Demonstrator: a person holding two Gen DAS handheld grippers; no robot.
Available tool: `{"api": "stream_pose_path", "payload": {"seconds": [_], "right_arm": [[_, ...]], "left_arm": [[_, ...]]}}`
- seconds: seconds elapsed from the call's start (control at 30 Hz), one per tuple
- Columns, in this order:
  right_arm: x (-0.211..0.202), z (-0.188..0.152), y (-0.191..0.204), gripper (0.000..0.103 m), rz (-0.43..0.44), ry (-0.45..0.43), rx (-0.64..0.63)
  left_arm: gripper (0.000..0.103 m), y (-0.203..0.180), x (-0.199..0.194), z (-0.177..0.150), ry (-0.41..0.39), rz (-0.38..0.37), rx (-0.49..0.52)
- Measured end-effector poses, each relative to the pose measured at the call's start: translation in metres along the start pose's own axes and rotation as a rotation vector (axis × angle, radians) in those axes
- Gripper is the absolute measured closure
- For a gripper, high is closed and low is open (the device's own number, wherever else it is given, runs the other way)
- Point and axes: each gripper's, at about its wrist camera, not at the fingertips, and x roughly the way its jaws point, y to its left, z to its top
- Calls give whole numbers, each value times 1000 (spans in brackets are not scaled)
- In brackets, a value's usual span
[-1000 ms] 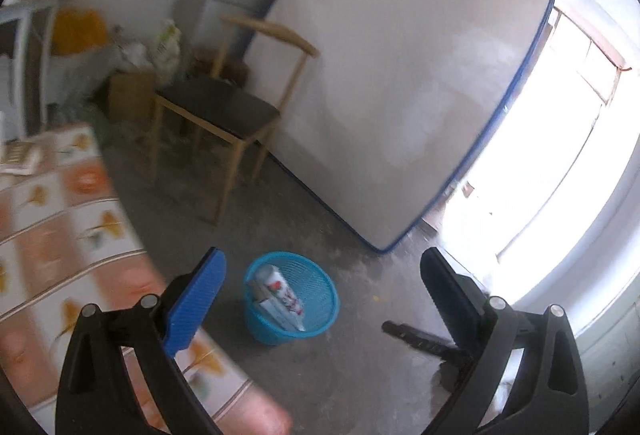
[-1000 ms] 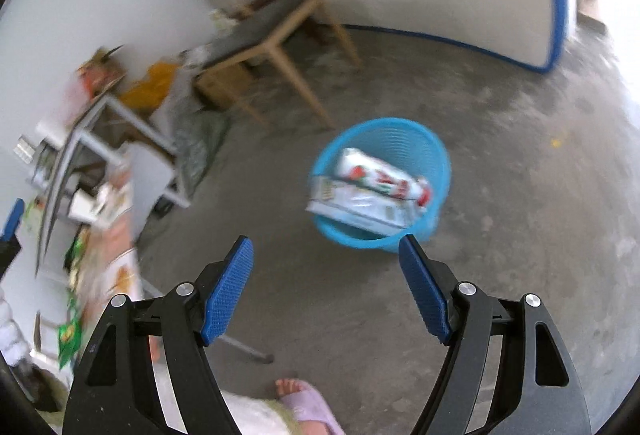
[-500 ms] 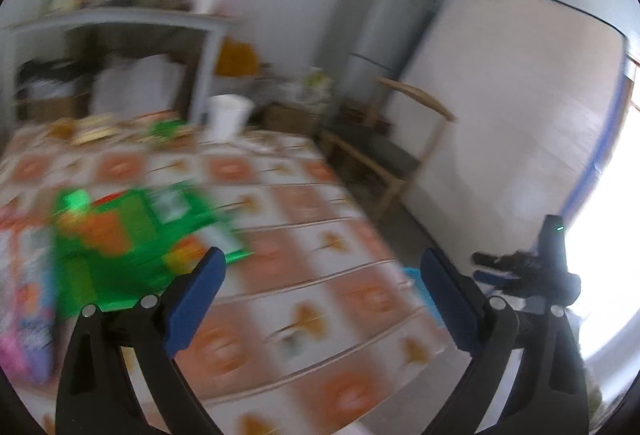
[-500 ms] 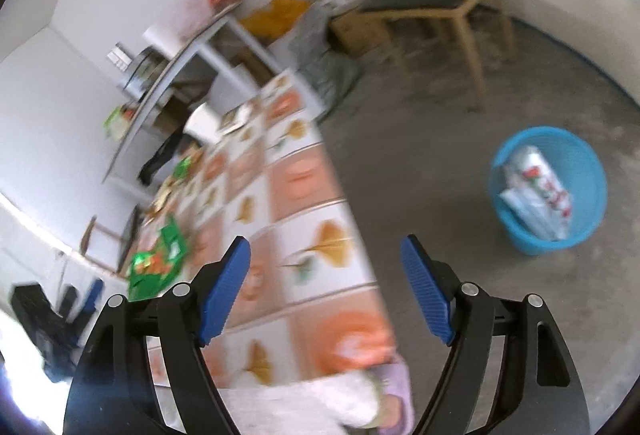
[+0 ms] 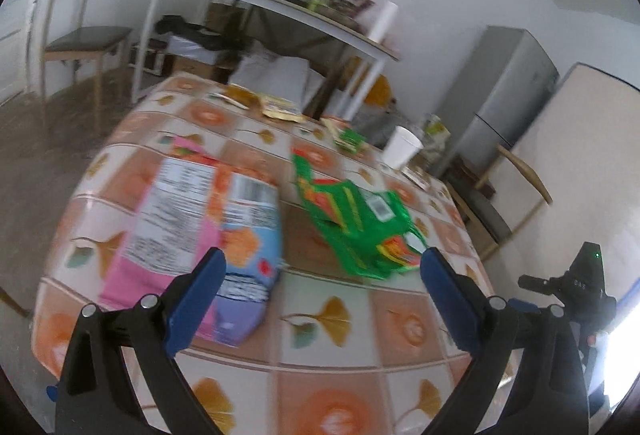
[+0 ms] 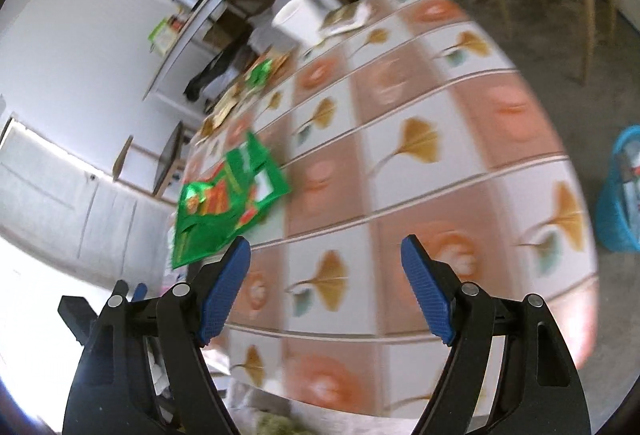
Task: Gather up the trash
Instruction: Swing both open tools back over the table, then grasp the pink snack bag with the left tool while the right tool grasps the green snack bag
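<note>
Both tools are hanging over the table with nothing in them. The left gripper (image 5: 320, 283) is standing wide, its blue pads framing bare tablecloth; the pink-and-blue snack bag (image 5: 192, 231) is lying just beside its left pad and the crumpled green wrapper (image 5: 360, 223) just beyond its right pad. The right gripper (image 6: 326, 287) is also spread wide and empty, pointing down at the ginkgo-patterned tablecloth (image 6: 400, 195), with the same green wrapper (image 6: 228, 203) lying up and to the left of its pads.

The step in hand looks like reaching for the next piece of trash. The next move probably calls for lowering one tool onto a bag, pads either side of a raised fold, since flat film gives little to pinch.

As for containers, the blue mesh basket (image 6: 618, 195) is sitting on the floor past the table's edge, well apart from both wrappers, and is holding at least one packet already, though it is cut off by the frame. A white paper cup (image 5: 402, 153) is standing upright at the table's far side among smaller wrappers; its contents cannot be told.
</note>
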Motion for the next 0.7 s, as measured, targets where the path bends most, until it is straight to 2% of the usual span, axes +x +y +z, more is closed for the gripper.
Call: {"api": "stream_pose_path", "payload": {"seconds": [0.33,0.7], "right_arm": [[53,-5,52,29,33,114,-38],[75,-11,70,29,39,160,-26]], "left_arm": [[7,43,-11,7,-43,49,-62],[8,68,-9,7,-37,70,-90]]}}
